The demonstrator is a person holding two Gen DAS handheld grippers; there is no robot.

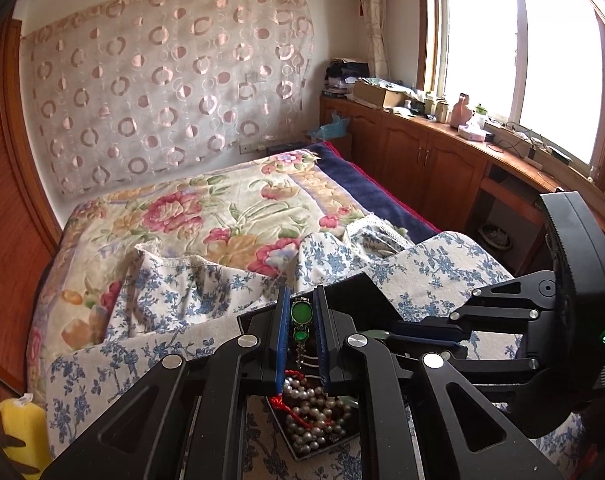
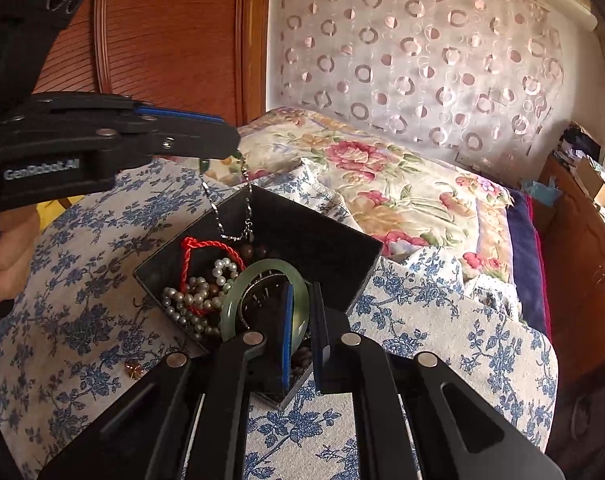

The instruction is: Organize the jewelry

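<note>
A black open jewelry box (image 2: 334, 248) lies on the blue-flowered cloth on the bed. It holds a pearl necklace (image 2: 190, 304), a red cord (image 2: 190, 256) and dark beads. My left gripper (image 1: 301, 320) is shut on a green-stone pendant (image 1: 301, 313) and holds it above the box; its silver chain (image 2: 226, 216) hangs into the box. My right gripper (image 2: 302, 320) is shut on a pale green jade bangle (image 2: 254, 276) at the near side of the box. The right gripper also shows in the left wrist view (image 1: 414, 334).
A small gold piece (image 2: 133, 369) lies on the blue-flowered cloth (image 2: 62, 280) left of the box. A floral quilt (image 1: 206, 216) covers the bed behind. Wooden cabinets (image 1: 422, 160) with clutter line the right side under the window. A yellow object (image 1: 22, 428) is at the lower left.
</note>
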